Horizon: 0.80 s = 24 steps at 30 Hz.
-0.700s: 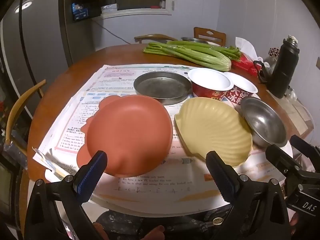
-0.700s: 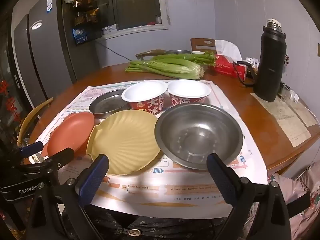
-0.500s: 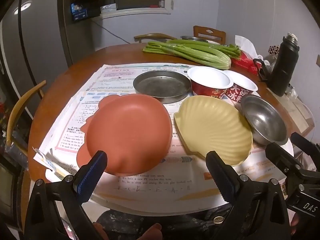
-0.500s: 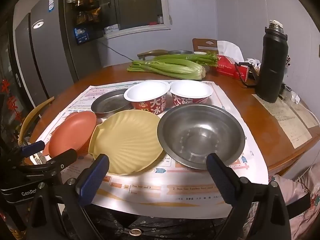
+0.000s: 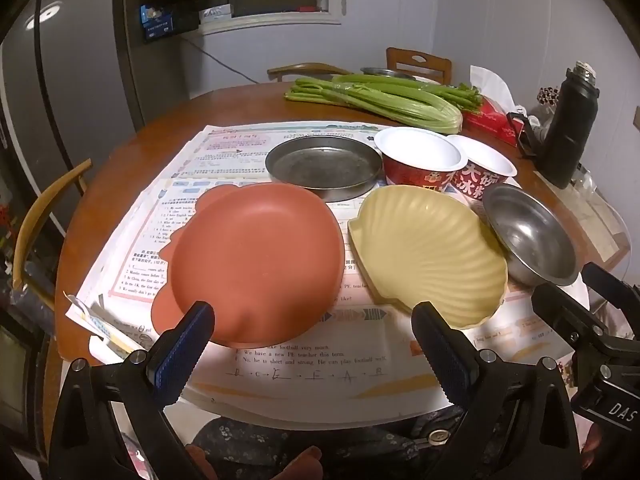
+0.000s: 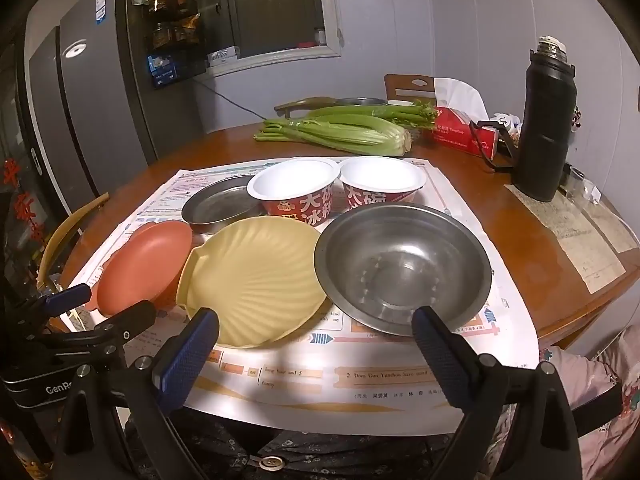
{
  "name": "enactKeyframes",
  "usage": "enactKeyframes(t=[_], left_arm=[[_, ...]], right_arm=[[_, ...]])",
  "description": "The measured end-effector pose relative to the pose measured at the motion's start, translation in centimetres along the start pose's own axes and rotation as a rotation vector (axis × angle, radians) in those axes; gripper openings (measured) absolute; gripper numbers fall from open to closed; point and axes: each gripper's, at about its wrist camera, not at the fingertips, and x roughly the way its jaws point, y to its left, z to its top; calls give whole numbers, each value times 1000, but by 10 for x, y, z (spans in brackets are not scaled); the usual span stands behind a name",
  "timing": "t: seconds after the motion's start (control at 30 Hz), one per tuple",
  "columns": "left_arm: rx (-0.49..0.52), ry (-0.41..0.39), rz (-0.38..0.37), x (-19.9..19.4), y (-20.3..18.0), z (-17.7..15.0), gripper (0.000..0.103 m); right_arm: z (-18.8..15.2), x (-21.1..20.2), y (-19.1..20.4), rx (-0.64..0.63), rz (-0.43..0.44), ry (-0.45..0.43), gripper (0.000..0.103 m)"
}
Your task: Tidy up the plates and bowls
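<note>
A round wooden table (image 6: 520, 240) spread with printed paper sheets (image 6: 320, 376) carries the dishes, all lying ahead of two claws held at its near edge. The left claw (image 5: 312, 320) stands released, gripping nothing, with a terracotta plate (image 5: 256, 260) just beyond its left finger. The right claw (image 6: 316, 324) is likewise spread wide and empty; a steel bowl (image 6: 404, 264) sits just past its right finger, a yellow shell-shaped plate (image 6: 256, 280) past its left. Farther ahead rest a flat metal pan (image 6: 220, 208) and two red paper bowls (image 6: 296, 192), side by side. Celery (image 6: 344, 128) and a black flask (image 6: 548, 120) lie well beyond.
</note>
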Motion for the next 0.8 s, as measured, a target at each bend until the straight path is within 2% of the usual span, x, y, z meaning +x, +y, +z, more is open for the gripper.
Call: enactKeyframes(t=[0.8], left_arm=[[1, 3, 1, 0, -2, -1, 99]], right_arm=[[-3, 2, 1, 2, -3, 6, 97]])
